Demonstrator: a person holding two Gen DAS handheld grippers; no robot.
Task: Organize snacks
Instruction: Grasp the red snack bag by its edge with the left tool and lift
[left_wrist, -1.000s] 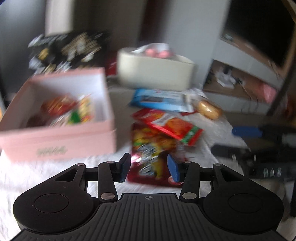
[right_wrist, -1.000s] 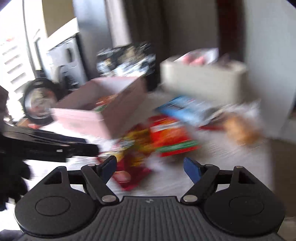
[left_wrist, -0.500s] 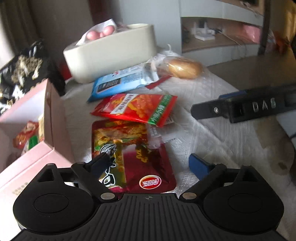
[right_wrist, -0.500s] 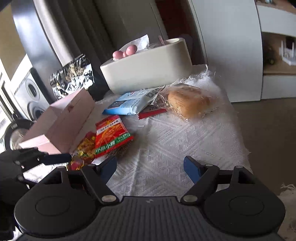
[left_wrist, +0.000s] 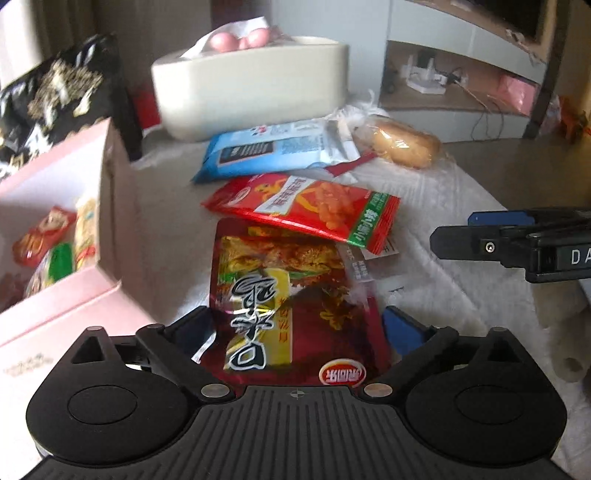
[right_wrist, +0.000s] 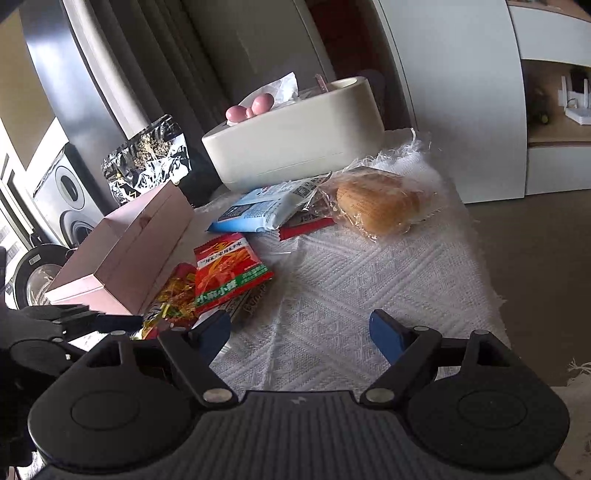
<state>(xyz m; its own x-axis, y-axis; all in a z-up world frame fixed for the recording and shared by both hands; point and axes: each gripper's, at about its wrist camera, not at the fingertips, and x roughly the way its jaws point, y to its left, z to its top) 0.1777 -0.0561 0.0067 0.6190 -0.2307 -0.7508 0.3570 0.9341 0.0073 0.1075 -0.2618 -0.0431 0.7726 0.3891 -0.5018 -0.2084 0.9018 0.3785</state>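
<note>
A dark red snack pouch (left_wrist: 295, 295) lies flat on the white cloth, and my left gripper (left_wrist: 299, 328) straddles its near end. The jaws are opening, with a pad beside each edge and neither pressing. A red-and-green pack (left_wrist: 306, 206) overlaps the pouch's far end. Behind lie a blue pack (left_wrist: 273, 147) and a bun in clear wrap (left_wrist: 402, 146). The open pink box (left_wrist: 118, 221) at the left holds several snacks. My right gripper (right_wrist: 301, 330) hovers over bare cloth, jaws opening slightly with nothing between them. It also shows at the right (left_wrist: 454, 230).
A cream container (right_wrist: 295, 144) with pink balls stands at the back, a black-and-silver bag (right_wrist: 147, 158) behind the pink box (right_wrist: 129, 251). The white cloth (right_wrist: 351, 277) ends in a fringed edge at the right, with floor beyond. Shelving stands further back.
My left gripper's jaws spread wide and it sank forward until the dark red pouch lay between them. The right gripper rolled and dropped at first, then held still.
</note>
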